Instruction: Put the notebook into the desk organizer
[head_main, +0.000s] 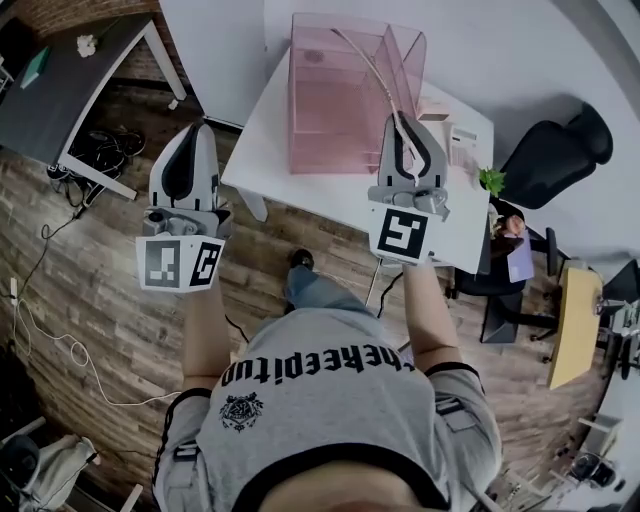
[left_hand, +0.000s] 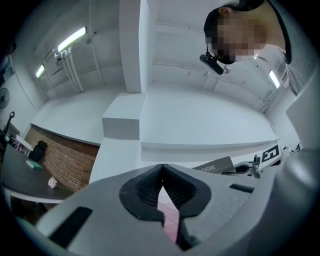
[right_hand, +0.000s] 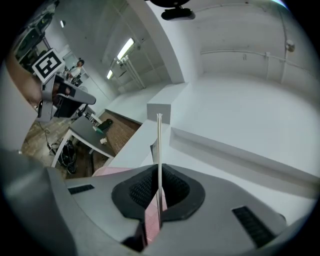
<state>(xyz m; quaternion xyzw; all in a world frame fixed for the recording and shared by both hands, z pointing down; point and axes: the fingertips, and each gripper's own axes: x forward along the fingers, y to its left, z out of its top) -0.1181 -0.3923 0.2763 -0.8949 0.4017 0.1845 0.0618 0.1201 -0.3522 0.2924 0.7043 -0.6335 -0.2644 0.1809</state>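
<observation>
White desk (head_main: 262, 150) ahead of the standing person, and on it a pink see-through desk organizer (head_main: 335, 110) that takes up most of the far side. Open top, upright dividers.

Notebook (head_main: 380, 85): not in the organizer yet. It stands edge-on in the right tool (head_main: 408, 130), rising out of the jaws and leaning over the organizer's near right corner. It looks thin and a little bowed (a flexible cover, I'd guess). Held upright probably so the narrow edge can drop between dividers rather than land flat across them.

Right tool, own view (right_hand: 159, 172): jaws nearly closed, pads pinching the notebook (right_hand: 159, 145) at its lower edge. A low grip leaves most of the length free to enter a slot.

Left tool (head_main: 190, 135): off the desk's left side, over the wood floor. Tips closed together (left_hand: 161, 170), holding nothing. Likely parked clear of the work.
</observation>
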